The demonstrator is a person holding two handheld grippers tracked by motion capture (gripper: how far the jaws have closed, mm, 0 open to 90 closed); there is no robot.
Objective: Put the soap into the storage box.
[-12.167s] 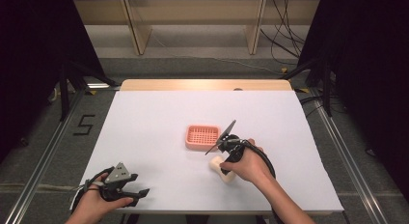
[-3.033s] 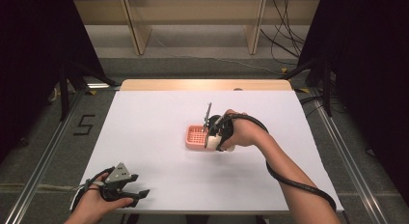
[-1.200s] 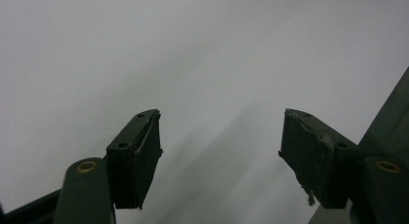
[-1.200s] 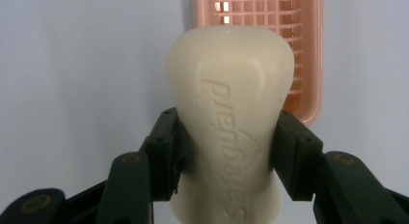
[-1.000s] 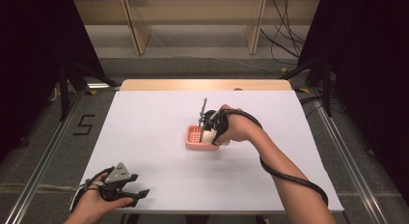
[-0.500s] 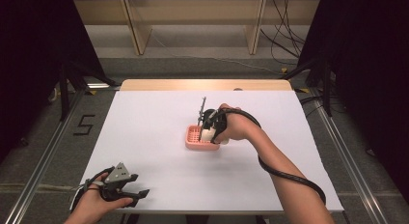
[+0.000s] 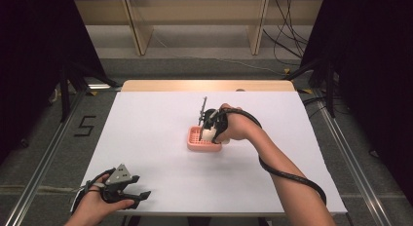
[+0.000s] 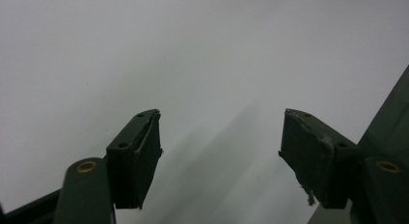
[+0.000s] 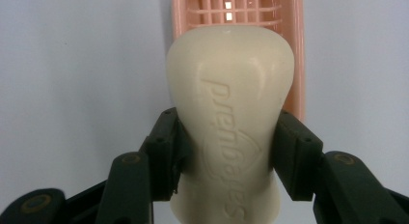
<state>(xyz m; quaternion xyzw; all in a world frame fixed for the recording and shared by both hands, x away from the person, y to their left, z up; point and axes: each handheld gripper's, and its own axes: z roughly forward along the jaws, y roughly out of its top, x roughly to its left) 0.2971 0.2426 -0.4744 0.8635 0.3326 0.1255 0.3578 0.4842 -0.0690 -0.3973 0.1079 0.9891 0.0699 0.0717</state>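
Soap [image 9: 230,132] now lower over dish [image 7: 197,138]

High view: fixed overhead, facing 12 o'clock across white table [image 7: 160,138]. Left gripper view: close, low over bare tabletop. Right gripper view: very close on soap [image 9: 231,113] and pink tray [image 9: 289,50], shared with high view.

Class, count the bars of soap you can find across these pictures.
1. The soap bar is clamped in the right gripper, over the pink soap dish at mid-table. None seems hidden.
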